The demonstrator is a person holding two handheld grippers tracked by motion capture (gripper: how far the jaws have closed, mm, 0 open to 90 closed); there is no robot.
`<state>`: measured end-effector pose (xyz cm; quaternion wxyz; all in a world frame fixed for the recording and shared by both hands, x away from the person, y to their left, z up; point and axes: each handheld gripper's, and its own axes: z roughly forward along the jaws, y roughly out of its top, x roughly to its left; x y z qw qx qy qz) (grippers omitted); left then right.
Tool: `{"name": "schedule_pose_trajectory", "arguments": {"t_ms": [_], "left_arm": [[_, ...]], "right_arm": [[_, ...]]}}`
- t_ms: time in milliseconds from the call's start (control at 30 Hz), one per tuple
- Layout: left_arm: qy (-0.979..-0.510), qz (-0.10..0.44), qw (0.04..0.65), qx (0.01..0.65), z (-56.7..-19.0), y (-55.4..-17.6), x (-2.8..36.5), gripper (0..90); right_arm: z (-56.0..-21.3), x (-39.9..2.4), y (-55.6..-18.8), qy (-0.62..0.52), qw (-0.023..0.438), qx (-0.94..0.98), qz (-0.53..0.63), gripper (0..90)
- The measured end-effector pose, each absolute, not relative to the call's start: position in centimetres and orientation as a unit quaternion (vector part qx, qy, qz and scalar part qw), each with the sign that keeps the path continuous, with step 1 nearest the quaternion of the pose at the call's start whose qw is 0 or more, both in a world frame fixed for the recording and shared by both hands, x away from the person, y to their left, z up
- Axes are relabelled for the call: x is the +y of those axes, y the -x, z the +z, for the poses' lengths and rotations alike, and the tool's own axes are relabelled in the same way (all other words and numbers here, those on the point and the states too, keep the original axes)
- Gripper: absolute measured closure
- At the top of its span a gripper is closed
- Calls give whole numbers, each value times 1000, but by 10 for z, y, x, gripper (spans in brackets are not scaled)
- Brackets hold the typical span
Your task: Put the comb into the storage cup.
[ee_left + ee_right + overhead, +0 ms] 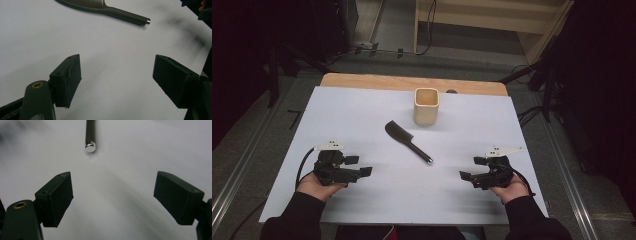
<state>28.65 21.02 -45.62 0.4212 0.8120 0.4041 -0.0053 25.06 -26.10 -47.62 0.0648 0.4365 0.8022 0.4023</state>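
Here, a dark comb [407, 141] with fine teeth and a silver-tipped handle lies flat between the left gripper [359, 166] and right gripper [471, 168], both wide open and empty.

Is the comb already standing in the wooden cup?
No, the comb lies flat on the white table, apart from and in front of the wooden cup.

Square beige cup [426, 106] upright on white table [362, 115], far side.

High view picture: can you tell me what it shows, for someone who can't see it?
A black comb lies on a white table near a tan cup. Two hands hold open grippers, left and right, either side.
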Motion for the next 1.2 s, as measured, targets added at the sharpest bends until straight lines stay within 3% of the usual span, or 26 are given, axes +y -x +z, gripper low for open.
{"name": "schedule_pose_trajectory", "arguments": {"t_ms": [1200], "left_arm": [[-812, -12, 424, 402, -447, -301, 199, 255]], "right_arm": [[-477, -259, -251, -435, 64, 804, 402, 140]]}}
